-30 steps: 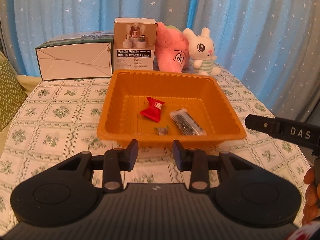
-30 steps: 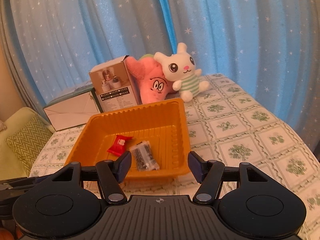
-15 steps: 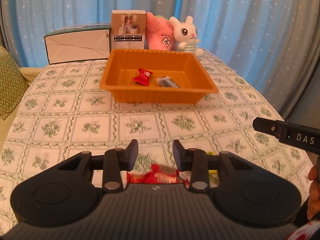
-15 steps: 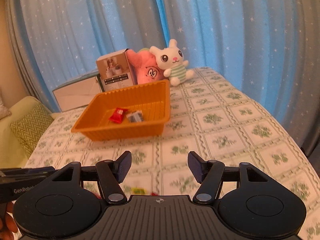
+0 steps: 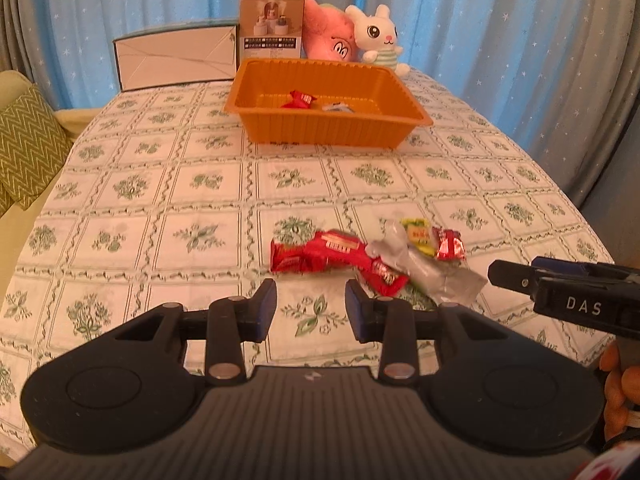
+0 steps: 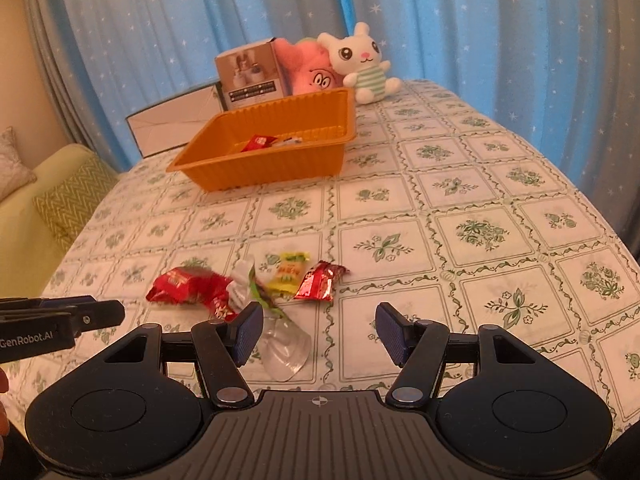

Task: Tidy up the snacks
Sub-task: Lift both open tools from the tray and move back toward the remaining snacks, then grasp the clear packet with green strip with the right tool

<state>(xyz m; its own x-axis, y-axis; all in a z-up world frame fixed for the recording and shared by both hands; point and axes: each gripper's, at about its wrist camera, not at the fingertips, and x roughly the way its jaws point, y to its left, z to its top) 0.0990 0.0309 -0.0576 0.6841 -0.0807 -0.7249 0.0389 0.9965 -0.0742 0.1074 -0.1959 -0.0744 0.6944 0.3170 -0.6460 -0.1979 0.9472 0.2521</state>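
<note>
both grippers hover over the tablecloth (image 5: 168, 184) with jaws apart and nothing between them: the left gripper (image 5: 311, 304) narrower, the right gripper (image 6: 319, 330) wider. a cluster of snacks (image 5: 360, 258) lies just ahead of them, well apart from the orange tray (image 5: 320, 130), which holds a red packet (image 5: 298, 99).

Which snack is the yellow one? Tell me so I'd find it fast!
Start at the orange tray on the flowery tablecloth, then come nearer to the loose pile of wrappers. The yellow snack lies there, left of a shiny red packet; it alone is yellow with a green top.
</note>
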